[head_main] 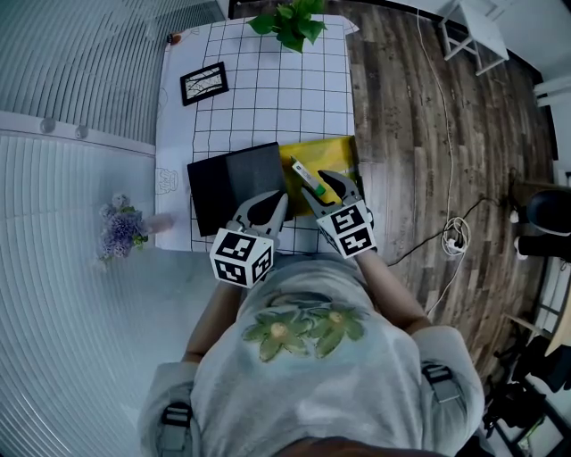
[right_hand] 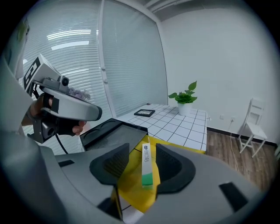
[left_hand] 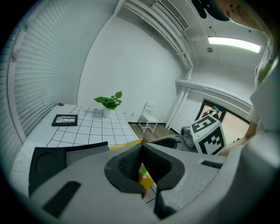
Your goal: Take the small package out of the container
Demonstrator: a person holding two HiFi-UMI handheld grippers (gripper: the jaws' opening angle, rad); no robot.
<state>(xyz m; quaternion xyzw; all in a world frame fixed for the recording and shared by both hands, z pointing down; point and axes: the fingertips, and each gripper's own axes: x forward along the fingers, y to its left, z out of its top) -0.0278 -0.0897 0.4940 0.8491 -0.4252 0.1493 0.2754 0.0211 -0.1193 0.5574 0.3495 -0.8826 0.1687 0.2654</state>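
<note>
slim white-and-green small package (head_main: 304, 174) (right_hand: 147, 166) lying flat on a yellow flat sheet (head_main: 337, 152) (right_hand: 127, 186), outside and just right of the black shallow container (head_main: 223, 187) (right_hand: 103, 131). the package's long axis runs away from the person and slightly toward the container, green end nearest the person, white printed end pointing toward the far side of the table; the print is too small to read. the right gripper (head_main: 326, 189) (right_hand: 140, 162) straddles it with fingers spread wide: the package sits in the gap and neither pad presses on it. the left gripper (head_main: 282, 198) (left_hand: 141, 146) hangs over the container's right edge, its fingertips brought together with nothing between them, close beside the right gripper. the container shows a grey inner panel and a round recess at its left end. all of this rests on a white table cover with a black grid (head_main: 268, 89). farther back on the cover are a small black picture frame (head_main: 203, 82) (right_hand: 144, 112) (left_hand: 64, 120) and a green leafy potted plant (head_main: 290, 20) (right_hand: 184, 98) (left_hand: 108, 103), both well apart from the package. a bunch of purple flowers (head_main: 120, 228) sits off the cover's left edge. right of the table are the dark wooden plank floor (head_main: 428, 134), a coiled white cable (head_main: 455, 234) and a white chair (right_hand: 251, 127) (left_hand: 148, 118). nothing lies on or against the package apart from the sheet beneath it.
</note>
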